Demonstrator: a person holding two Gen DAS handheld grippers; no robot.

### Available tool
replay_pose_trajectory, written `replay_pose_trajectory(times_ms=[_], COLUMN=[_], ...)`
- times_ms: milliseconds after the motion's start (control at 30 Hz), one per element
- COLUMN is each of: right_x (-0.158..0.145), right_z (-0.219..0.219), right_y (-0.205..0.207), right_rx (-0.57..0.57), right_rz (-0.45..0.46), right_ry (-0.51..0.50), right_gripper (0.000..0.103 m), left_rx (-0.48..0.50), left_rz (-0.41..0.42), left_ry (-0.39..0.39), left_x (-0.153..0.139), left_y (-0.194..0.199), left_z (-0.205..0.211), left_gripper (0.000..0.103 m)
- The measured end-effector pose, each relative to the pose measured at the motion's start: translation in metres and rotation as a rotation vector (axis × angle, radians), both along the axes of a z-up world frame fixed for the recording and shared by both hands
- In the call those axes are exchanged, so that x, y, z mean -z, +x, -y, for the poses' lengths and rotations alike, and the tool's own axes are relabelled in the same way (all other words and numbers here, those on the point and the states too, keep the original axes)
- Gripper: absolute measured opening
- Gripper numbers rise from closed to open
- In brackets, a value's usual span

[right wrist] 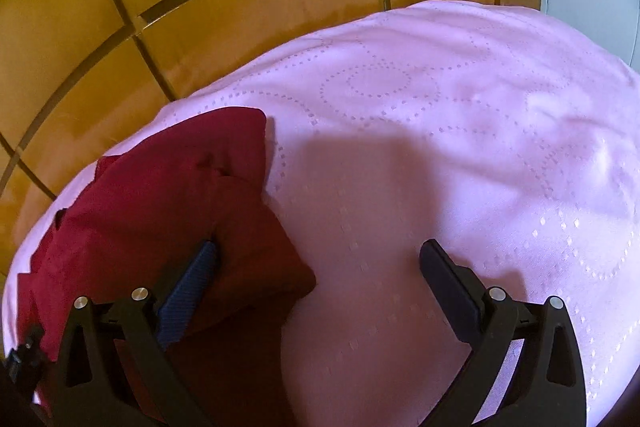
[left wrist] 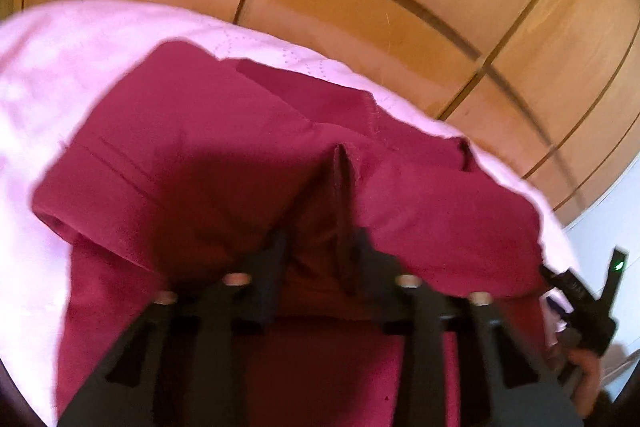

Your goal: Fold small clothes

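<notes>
A soft, limp dark red garment (left wrist: 248,155), lying on a pink bedspread (right wrist: 440,147), is pinched by the left tool (left wrist: 320,247), while the right tool (right wrist: 316,267) is held wide beside it.

garment (right wrist: 160,203) on bedspread (right wrist: 440,147), wood panels (right wrist: 200,7) behind

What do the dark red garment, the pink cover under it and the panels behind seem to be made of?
Dark red garment: soft matte woven or knit cloth, with stitched hems; fibre unclear. Pink cover: smooth fabric, faint sheen, dotted ring pattern woven or punched in. Panels: glossy orange-brown wood or wood-look laminate, with dark grooves and reflections.
</notes>
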State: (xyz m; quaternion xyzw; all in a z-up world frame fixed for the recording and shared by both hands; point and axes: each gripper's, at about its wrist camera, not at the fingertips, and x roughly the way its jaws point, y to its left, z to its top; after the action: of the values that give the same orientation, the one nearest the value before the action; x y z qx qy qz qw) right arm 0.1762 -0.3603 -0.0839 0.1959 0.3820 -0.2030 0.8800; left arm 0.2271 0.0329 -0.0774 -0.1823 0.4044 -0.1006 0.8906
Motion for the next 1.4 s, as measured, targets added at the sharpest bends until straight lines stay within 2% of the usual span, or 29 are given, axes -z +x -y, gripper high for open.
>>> replay_pose_trajectory(times_ms=[33,67,133,233,300,367,467,500,533,567,600,633,667,733,800,867,967,1033,1100,1233,1300,1400], right_x=[0.001,0.001,-0.001,0.0,0.001,0.004,0.005,0.005,0.004,0.004,0.004,0.003,0.003,0.001,0.0,-0.001,-0.004,-0.006,-0.008,-0.012,-0.014,-0.016], right_z=[-0.002,-0.005,-0.014,-0.023,-0.025,-0.022,-0.023,-0.024,-0.024,-0.024,-0.024,-0.024,-0.023,-0.021,-0.017,-0.013,-0.01,-0.013,-0.017,-0.032,-0.037,-0.045], right_y=[0.0,0.001,0.002,0.0,-0.007,-0.007,-0.006,-0.007,-0.007,-0.007,-0.008,-0.009,-0.011,-0.013,-0.018,-0.027,-0.043,-0.055,-0.064,-0.081,-0.085,-0.091], right_rx=[0.001,0.001,-0.003,-0.03,-0.022,-0.018,-0.015,-0.014,-0.012,-0.012,-0.012,-0.012,-0.013,-0.012,-0.011,-0.009,-0.017,-0.049,-0.088,-0.167,-0.187,-0.226], right_rz=[-0.003,-0.006,-0.038,-0.1,-0.087,-0.079,-0.069,-0.066,-0.062,-0.059,-0.054,-0.047,-0.035,-0.013,0.02,0.063,0.114,0.137,0.145,0.123,0.107,0.071], right_ry=[-0.012,-0.034,-0.06,-0.104,-0.12,-0.104,-0.116,-0.119,-0.119,-0.12,-0.121,-0.119,-0.11,-0.086,-0.048,0.003,0.079,0.114,0.135,0.118,0.102,0.063], right_gripper=[0.099,0.099,0.099,0.099,0.099,0.099,0.1,0.1,0.1,0.1,0.1,0.099,0.099,0.1,0.1,0.1,0.1,0.1,0.1,0.1,0.1,0.1], left_rx=[0.029,0.043,0.065,0.063,0.03,-0.033,-0.103,-0.132,-0.144,-0.151,-0.146,-0.134,-0.12,-0.098,-0.083,-0.096,-0.109,-0.104,-0.074,-0.004,0.016,0.049], left_rz=[0.011,0.034,0.082,0.097,0.082,0.034,0.017,0.031,0.037,0.047,0.062,0.077,0.09,0.106,0.12,0.105,0.084,0.09,0.086,0.088,0.087,0.09], left_ry=[0.041,0.108,0.145,0.174,0.175,0.132,-0.051,-0.112,-0.144,-0.179,-0.212,-0.221,-0.195,-0.149,-0.106,-0.083,-0.137,-0.142,-0.096,0.05,0.079,0.08], left_x=[-0.007,-0.014,-0.025,-0.03,-0.025,-0.013,0.003,0.005,0.007,0.008,0.009,0.007,0.004,-0.001,-0.006,-0.003,0.002,0.002,0.002,0.001,0.001,-0.001], left_y=[-0.001,-0.004,-0.007,-0.004,0.003,0.011,0.008,0.003,0.0,-0.006,-0.011,-0.017,-0.024,-0.034,-0.048,-0.062,-0.081,-0.095,-0.104,-0.122,-0.126,-0.133], left_z=[0.006,0.013,0.017,0.012,0.002,-0.017,-0.05,-0.062,-0.068,-0.074,-0.077,-0.076,-0.073,-0.064,-0.058,-0.059,-0.07,-0.075,-0.07,-0.054,-0.051,-0.057], left_gripper=[0.001,0.0,0.0,0.0,0.0,0.0,0.0,0.004,0.018,0.028,0.042,0.052,0.055,0.077,0.091,0.095,0.096,0.098,0.1,0.1,0.1,0.1])
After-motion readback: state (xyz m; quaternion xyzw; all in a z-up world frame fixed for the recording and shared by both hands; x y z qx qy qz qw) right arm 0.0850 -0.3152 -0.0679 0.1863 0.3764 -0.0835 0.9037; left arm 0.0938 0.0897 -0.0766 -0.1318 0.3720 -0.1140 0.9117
